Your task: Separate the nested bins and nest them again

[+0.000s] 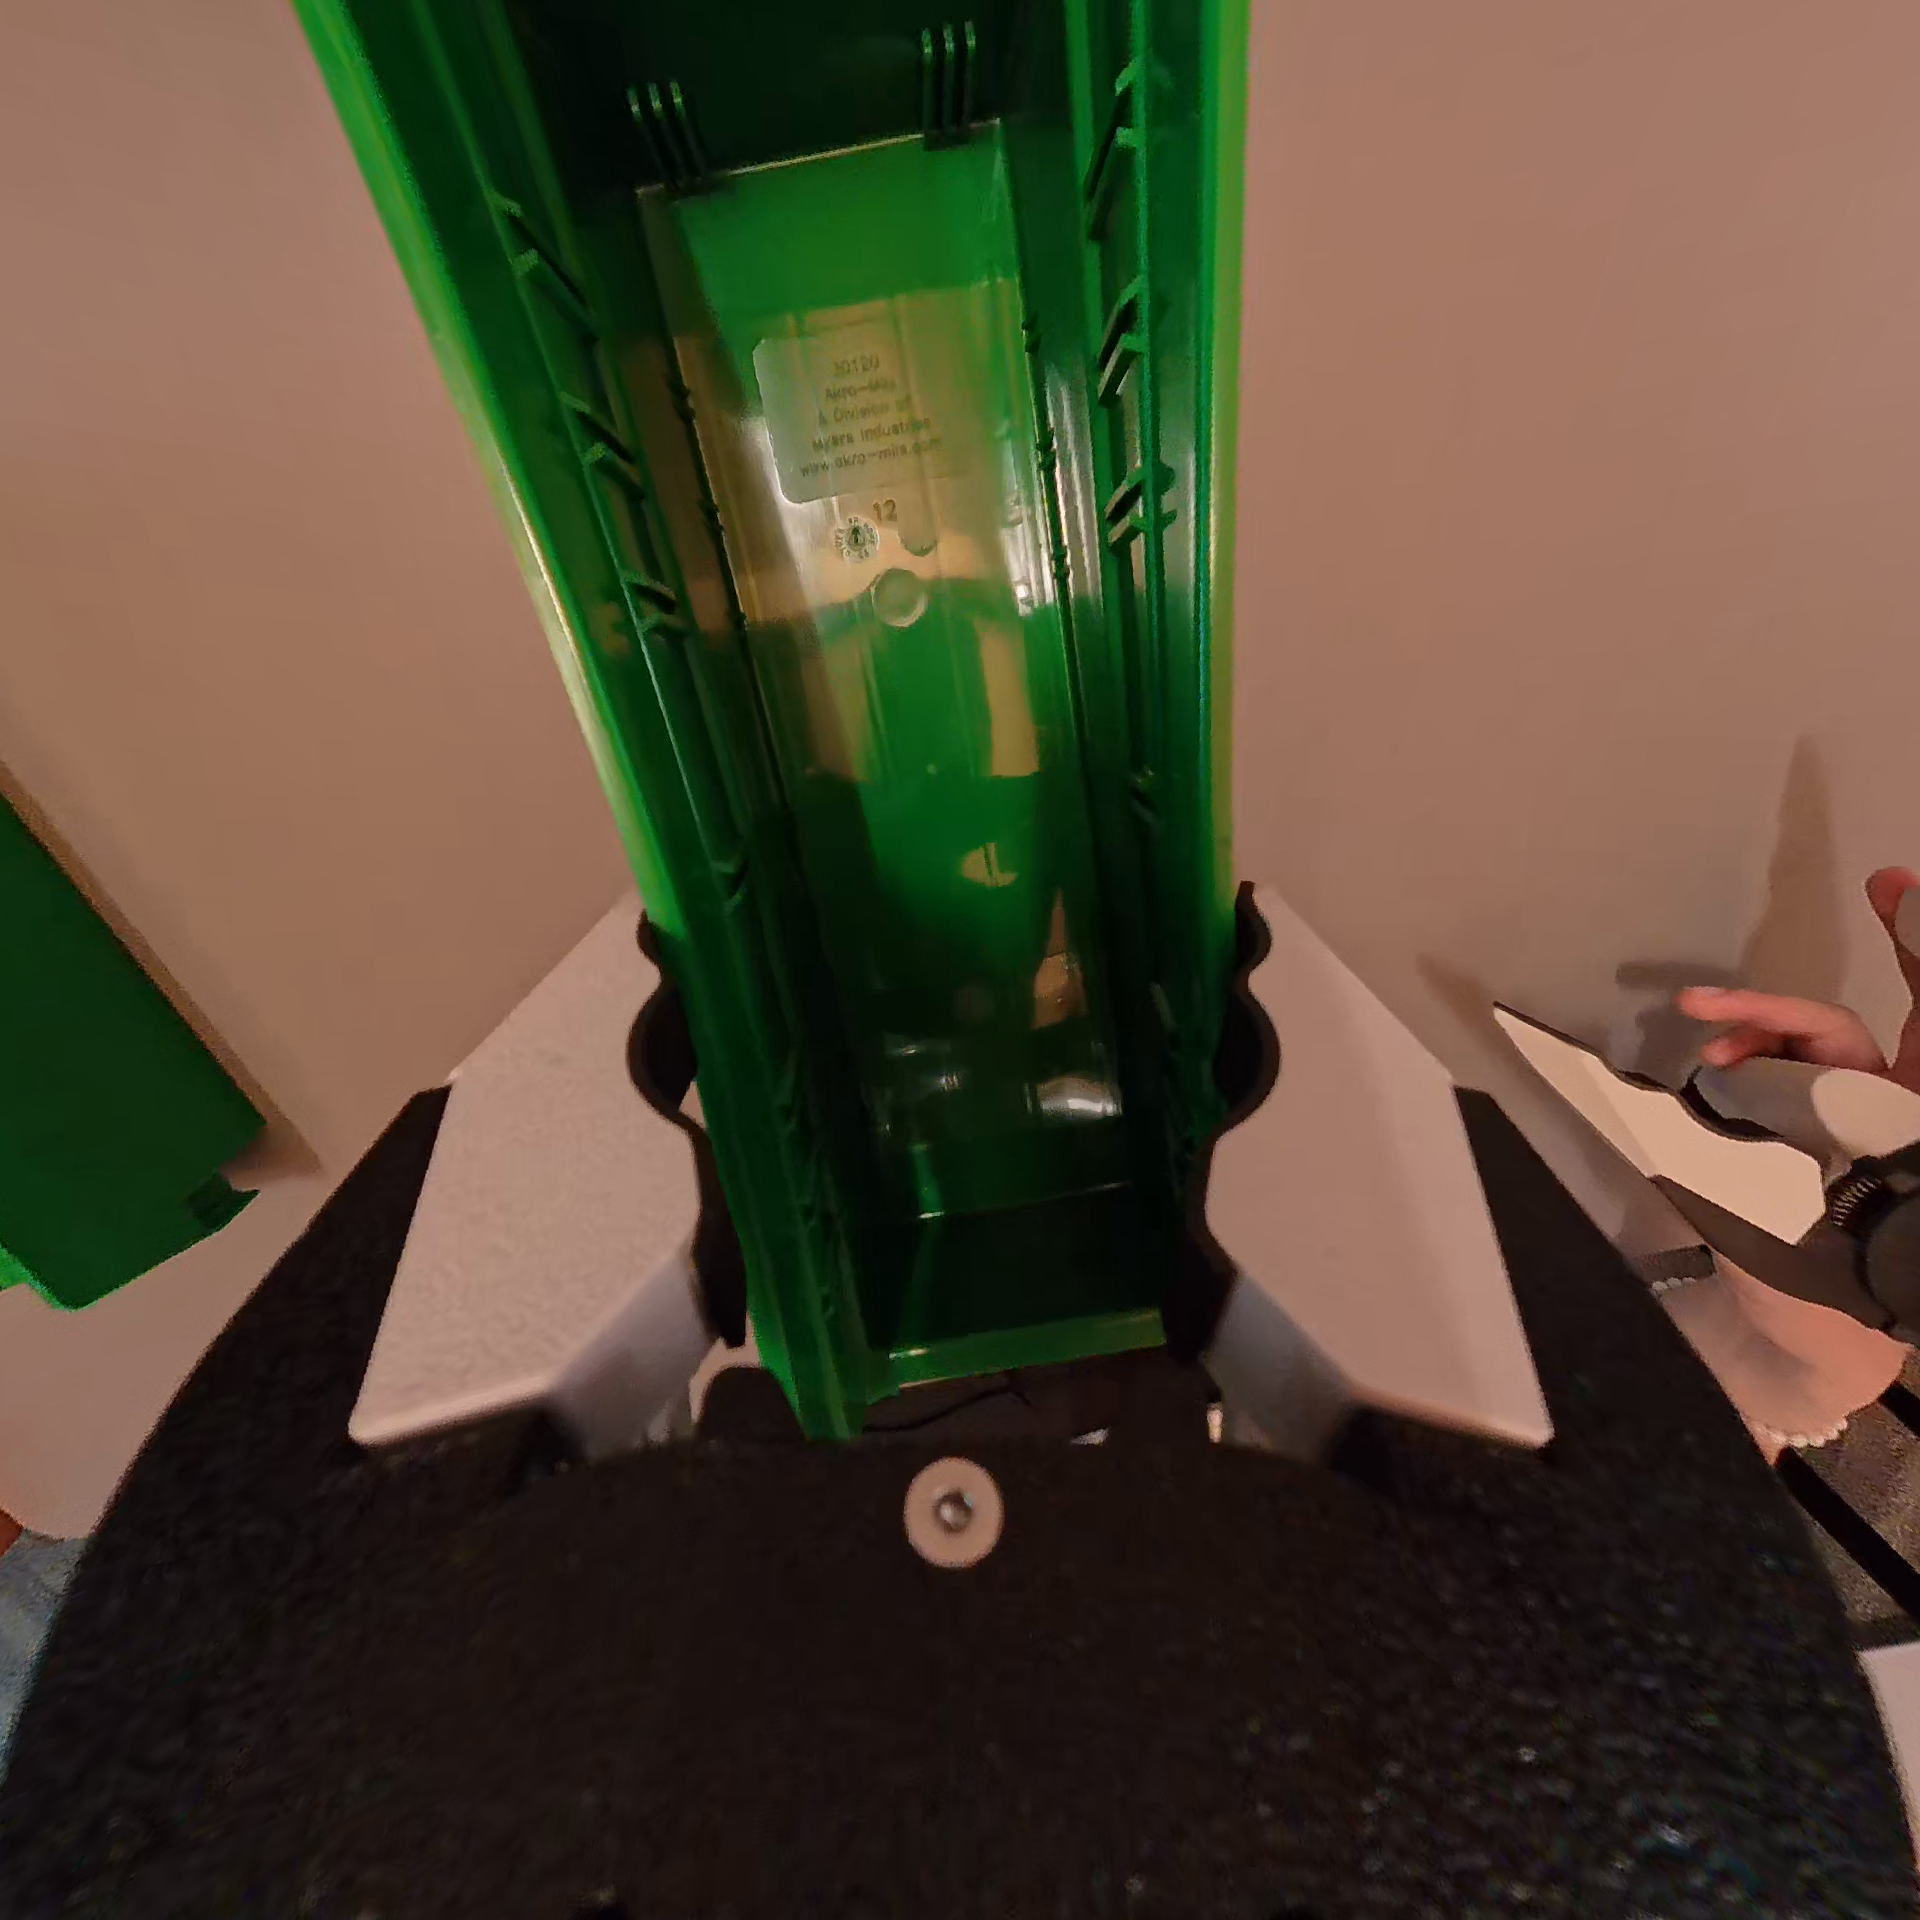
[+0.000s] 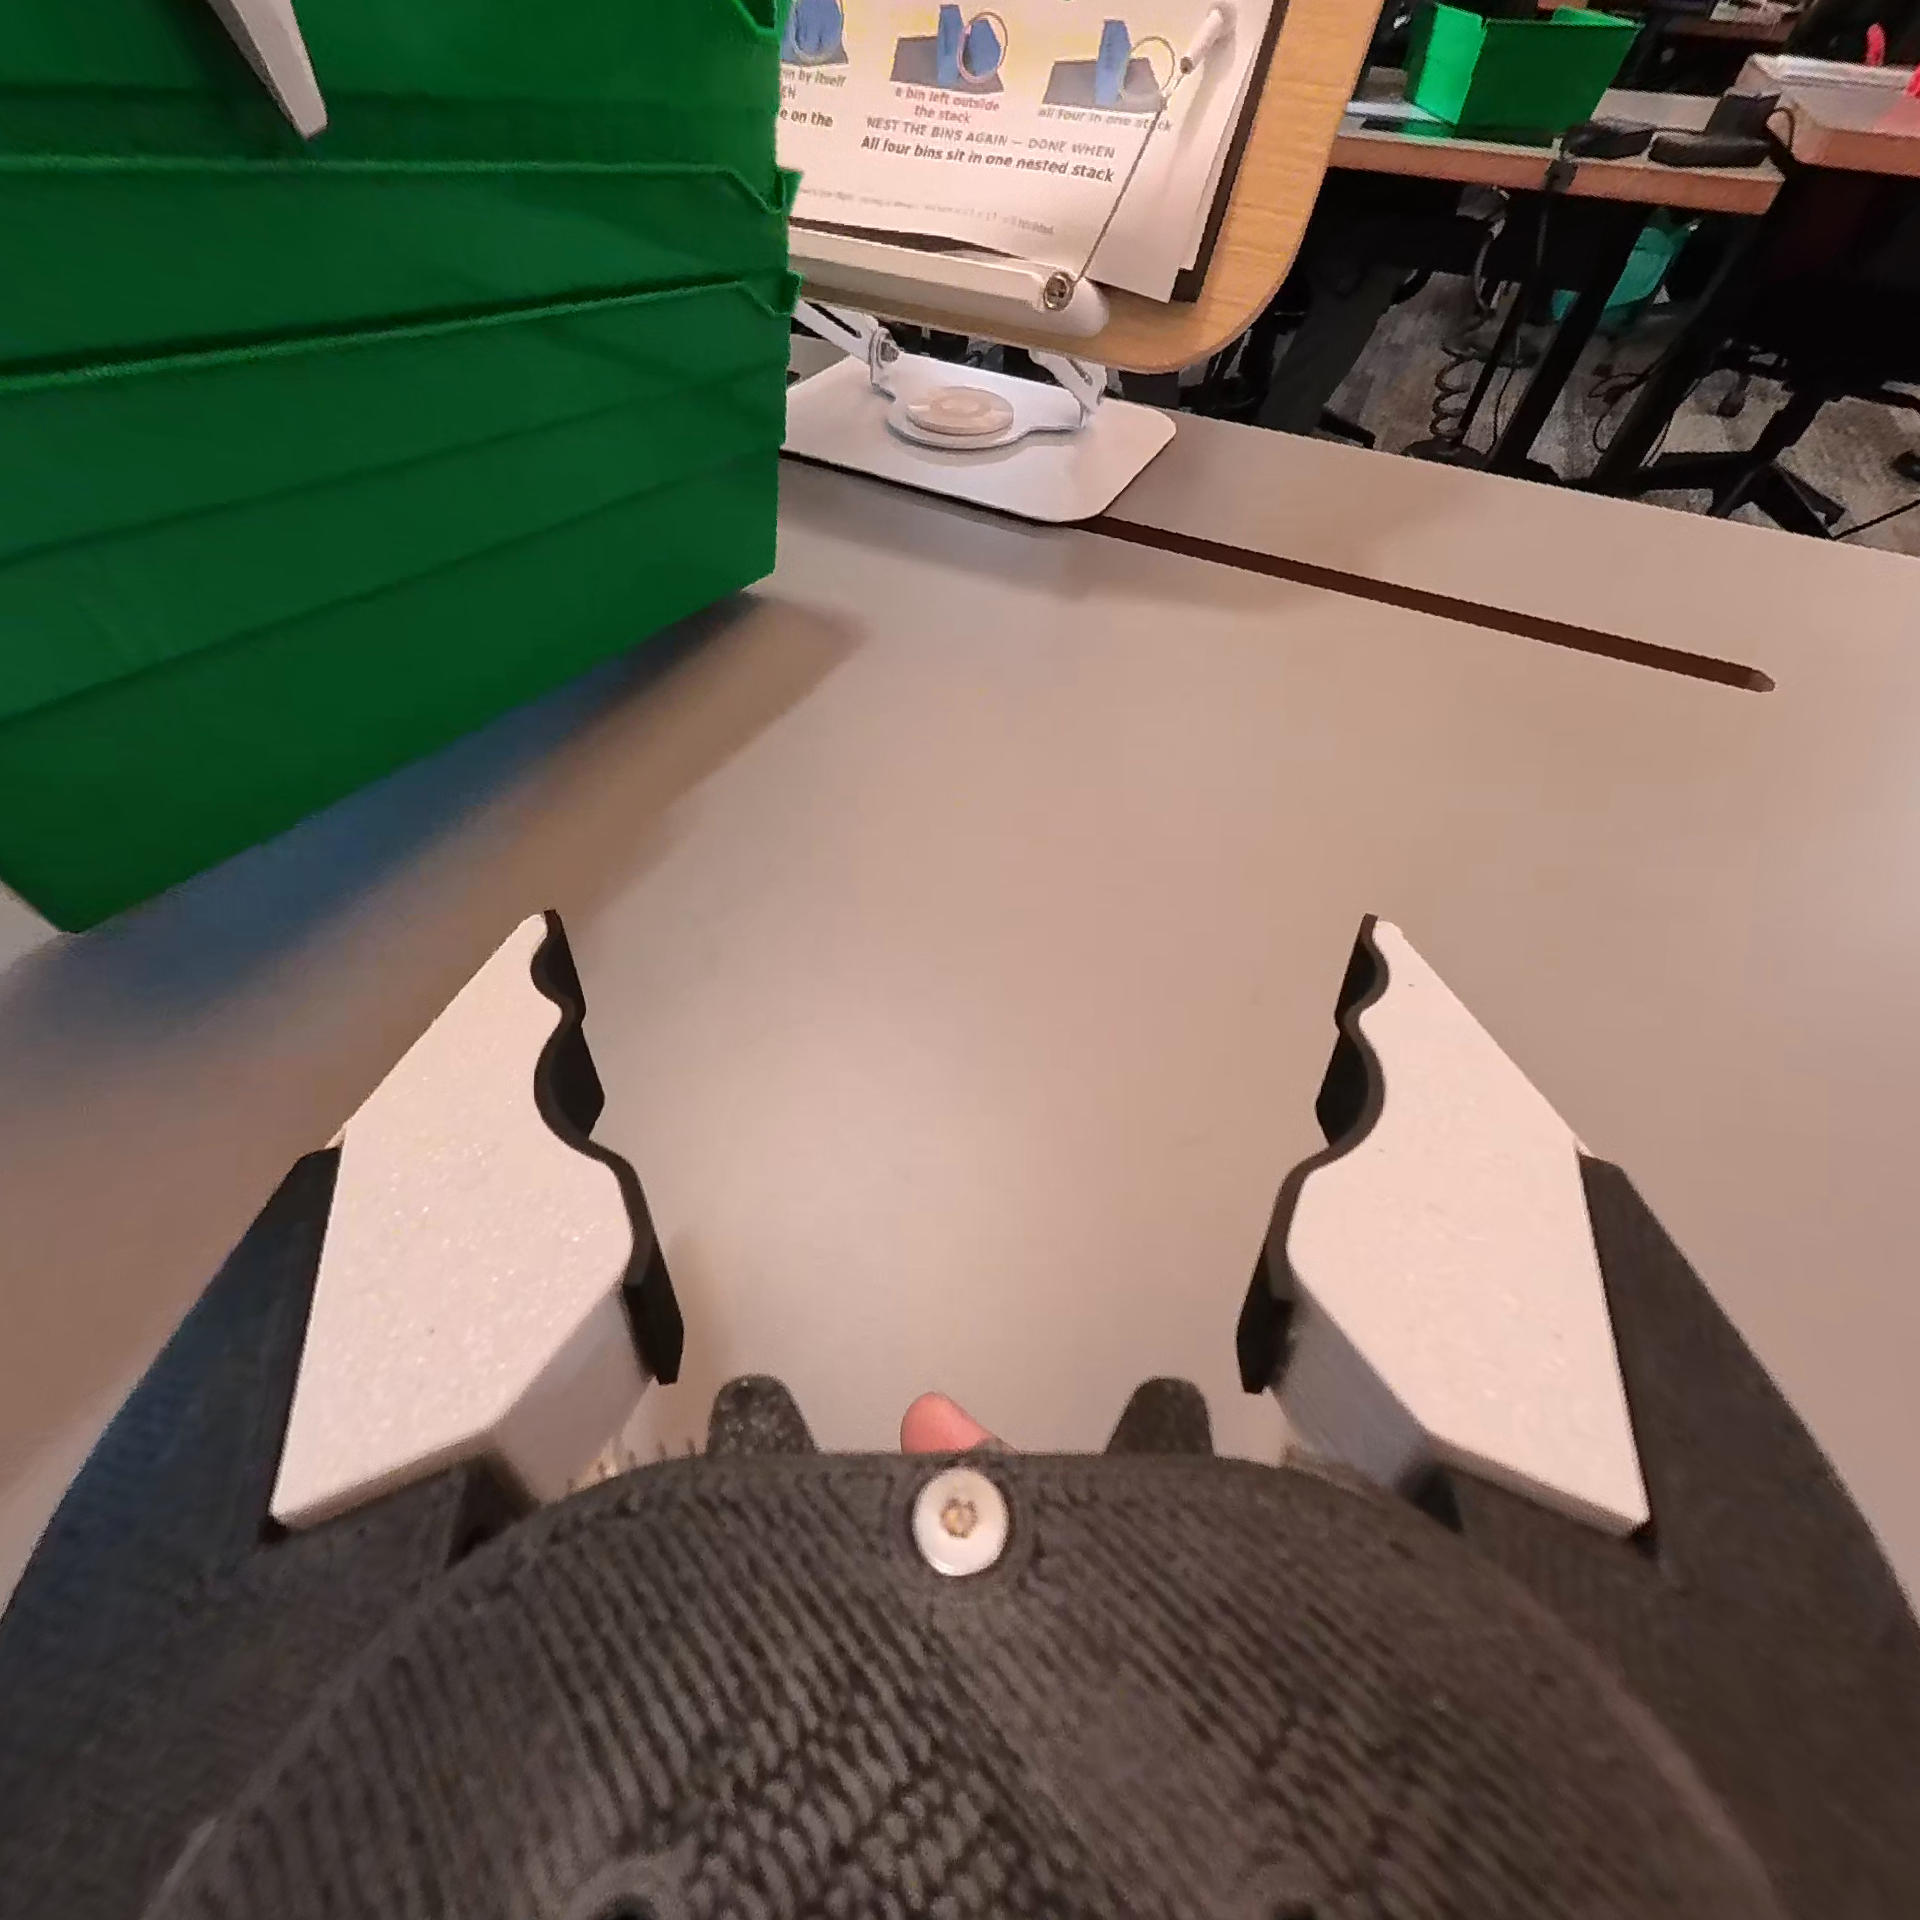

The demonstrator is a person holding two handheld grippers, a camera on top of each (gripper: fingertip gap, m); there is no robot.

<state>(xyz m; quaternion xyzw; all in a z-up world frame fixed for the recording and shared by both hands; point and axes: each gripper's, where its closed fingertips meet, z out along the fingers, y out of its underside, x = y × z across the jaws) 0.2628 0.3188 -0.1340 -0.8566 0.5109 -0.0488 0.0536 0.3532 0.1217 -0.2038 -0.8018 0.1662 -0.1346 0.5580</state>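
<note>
Our left gripper (image 1: 951, 1122) clenched a stiff, light, slick green bin (image 1: 883, 623) by its walls; our right gripper (image 2: 961, 1153) hung released over the tabletop (image 2: 1143, 831).

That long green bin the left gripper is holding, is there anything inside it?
The green bin clamped in the left gripper looks empty: only its glossy floor with a silvery label and ribbed side walls show. Its far end runs out of the picture, so that part stays unseen.

Green bin (image 1: 904, 644) — top cropped; stack (image 2: 364, 416) — left cropped.
</note>
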